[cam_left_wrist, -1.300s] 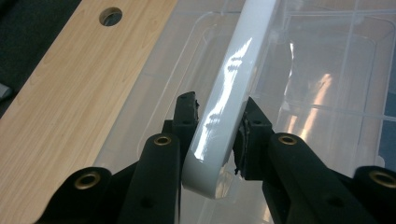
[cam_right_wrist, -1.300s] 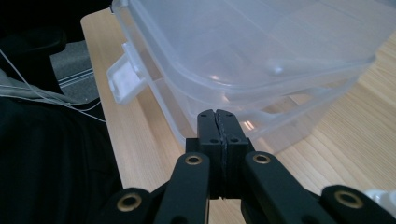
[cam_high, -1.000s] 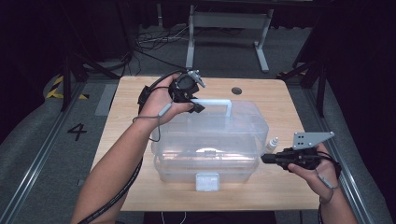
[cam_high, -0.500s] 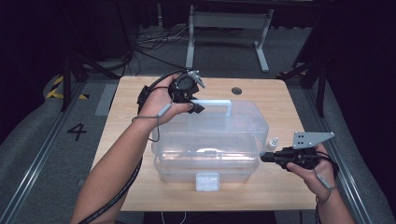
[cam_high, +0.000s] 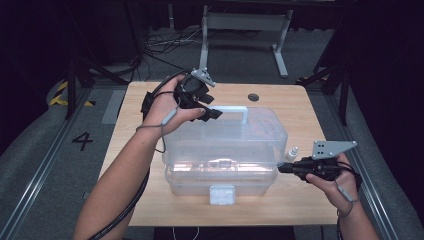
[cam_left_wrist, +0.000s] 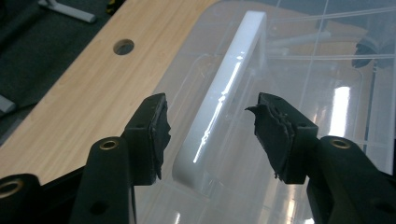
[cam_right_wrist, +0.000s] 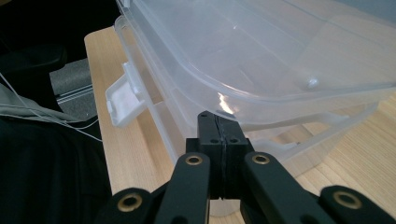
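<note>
A clear plastic storage box (cam_high: 225, 145) stands on the middle of the wooden table (cam_high: 135, 130), its lid bearing a white handle (cam_high: 235, 109). My left gripper (cam_high: 212, 114) hovers at the handle's left end; in the left gripper view it (cam_left_wrist: 210, 121) is open, with one finger (cam_left_wrist: 154, 130) on each side of the handle (cam_left_wrist: 224, 93) and not touching it. My right gripper (cam_high: 281, 168) is at the box's right side. In the right gripper view it (cam_right_wrist: 218, 126) is shut, its tip just under the lid's rim (cam_right_wrist: 261, 102), nothing seen between the jaws.
A white latch (cam_high: 222, 194) hangs on the box's front side, also seen as the latch (cam_right_wrist: 122, 100). A small white bottle (cam_high: 291, 153) stands by the box's right end. A round hole (cam_high: 253, 97) sits in the table behind the box. Dark floor, cables and stand legs surround the table.
My right gripper has crept slightly left toward the box's side. The left gripper has stayed at the handle.
</note>
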